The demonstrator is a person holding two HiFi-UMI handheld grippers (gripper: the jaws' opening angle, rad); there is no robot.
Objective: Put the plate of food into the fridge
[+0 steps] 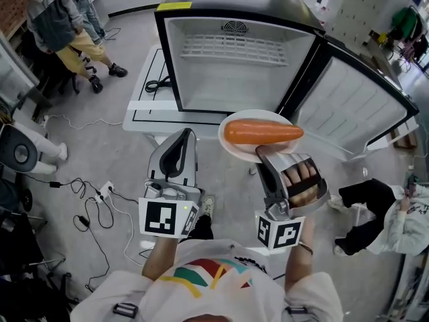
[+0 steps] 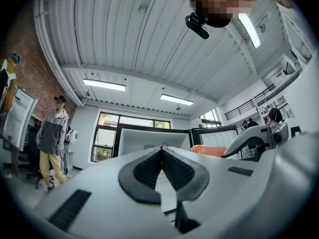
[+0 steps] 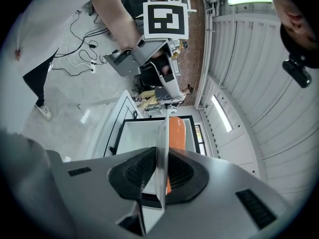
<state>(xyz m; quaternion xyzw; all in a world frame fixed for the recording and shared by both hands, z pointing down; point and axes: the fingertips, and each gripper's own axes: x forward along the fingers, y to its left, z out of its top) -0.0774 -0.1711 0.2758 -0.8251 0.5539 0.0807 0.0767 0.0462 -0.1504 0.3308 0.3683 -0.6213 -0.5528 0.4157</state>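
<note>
The small fridge [image 1: 241,59] stands open ahead, its white inside bare except for a wire shelf. My right gripper [image 1: 268,154] is shut on the near rim of a white plate [image 1: 255,116], which carries a whole orange carrot [image 1: 263,132]; it hangs just before the fridge's lower front edge. In the right gripper view the plate's edge [image 3: 161,138] is pinched between the pads of my right gripper [image 3: 160,156], with the carrot [image 3: 177,133] beyond. My left gripper [image 1: 188,136] floats left of the plate, shut and holding nothing; its pads meet at the tip [image 2: 162,151].
The fridge door [image 1: 362,106] swings open to the right. The fridge sits on a low white platform [image 1: 144,106]. Cables and a power strip [image 1: 100,193] lie on the floor at left. People stand at the far left [image 1: 67,25], and one crouches at right [image 1: 395,220].
</note>
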